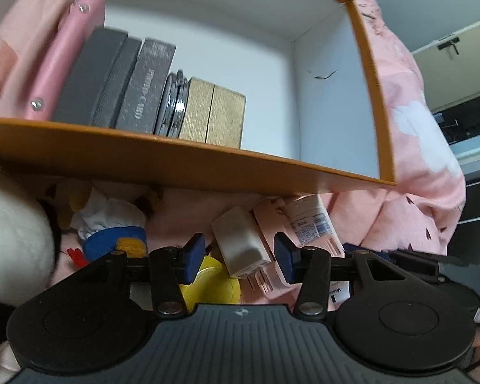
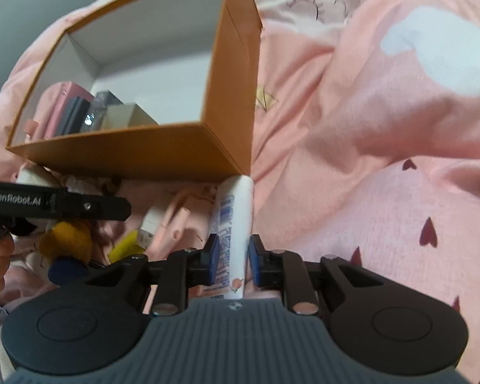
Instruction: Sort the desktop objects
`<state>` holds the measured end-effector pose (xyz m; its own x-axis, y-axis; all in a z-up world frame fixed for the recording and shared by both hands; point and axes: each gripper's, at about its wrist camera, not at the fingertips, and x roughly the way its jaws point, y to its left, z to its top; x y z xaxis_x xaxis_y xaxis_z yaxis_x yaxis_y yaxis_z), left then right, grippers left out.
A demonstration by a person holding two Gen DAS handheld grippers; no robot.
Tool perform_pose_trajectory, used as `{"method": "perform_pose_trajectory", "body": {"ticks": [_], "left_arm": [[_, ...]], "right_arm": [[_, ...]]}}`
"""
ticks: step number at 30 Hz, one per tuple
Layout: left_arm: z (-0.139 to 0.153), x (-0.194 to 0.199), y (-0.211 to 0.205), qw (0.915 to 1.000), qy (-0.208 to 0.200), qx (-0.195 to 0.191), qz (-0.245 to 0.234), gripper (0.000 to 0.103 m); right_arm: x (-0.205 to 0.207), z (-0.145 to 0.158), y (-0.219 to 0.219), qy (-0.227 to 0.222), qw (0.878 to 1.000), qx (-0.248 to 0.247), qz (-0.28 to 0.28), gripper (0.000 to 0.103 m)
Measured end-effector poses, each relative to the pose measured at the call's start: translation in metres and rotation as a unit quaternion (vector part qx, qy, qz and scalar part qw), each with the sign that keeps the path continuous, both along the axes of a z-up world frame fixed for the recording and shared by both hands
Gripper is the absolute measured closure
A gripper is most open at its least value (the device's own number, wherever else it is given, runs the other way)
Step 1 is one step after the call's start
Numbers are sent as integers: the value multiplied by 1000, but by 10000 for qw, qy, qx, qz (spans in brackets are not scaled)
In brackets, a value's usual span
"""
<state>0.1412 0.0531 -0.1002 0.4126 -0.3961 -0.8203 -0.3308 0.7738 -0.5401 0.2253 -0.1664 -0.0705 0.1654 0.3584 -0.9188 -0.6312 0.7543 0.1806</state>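
— What is your right gripper [image 2: 233, 260] doing?

— Its blue pads [image 2: 213, 256] sit either side of a white tube [image 2: 236, 233] with blue print. Whether they press on it or just flank it, I cannot tell. The tube runs straight ahead of me, its far end touching the near corner of the orange box [image 2: 163, 155].

— And your left gripper [image 1: 240, 257]?

— Released, jaws spread. Between its pads [image 1: 193, 252] lies a white charger plug [image 1: 240, 243], untouched. Just right of the plug is a pink flat case [image 1: 268, 224], then the same white tube [image 1: 310, 220]. Below my left pad is something yellow and round [image 1: 214, 283]; further left, a blue and yellow soft toy [image 1: 118, 240] and a white plush shape [image 1: 12, 233].

— What is in the box?

— Ahead and above my left gripper, the box [image 1: 176, 160] holds a row standing on edge at its left side: a pink wallet [image 1: 64, 57], dark grey cases [image 1: 102, 76], a round compact [image 1: 174, 102], a gold box [image 1: 214, 118]. The right half shows bare white floor.

— Underneath it all?

— Pink bedding [image 2: 368, 128], with dark heart prints off to my right
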Motion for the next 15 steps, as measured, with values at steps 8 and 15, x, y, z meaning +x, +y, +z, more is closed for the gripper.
{"method": "perform_pose_trajectory", "body": {"ticks": [8,15], "left_arm": [[-1,5,-7,9992,250,234,-223,48],[11,-11,-36,9763,105,1341,-1694,48]], "right_arm": [[-3,-1,-8,-18,9997,234,-39,83],[-14,15,-5,-382,9983,398,164,79]]}}
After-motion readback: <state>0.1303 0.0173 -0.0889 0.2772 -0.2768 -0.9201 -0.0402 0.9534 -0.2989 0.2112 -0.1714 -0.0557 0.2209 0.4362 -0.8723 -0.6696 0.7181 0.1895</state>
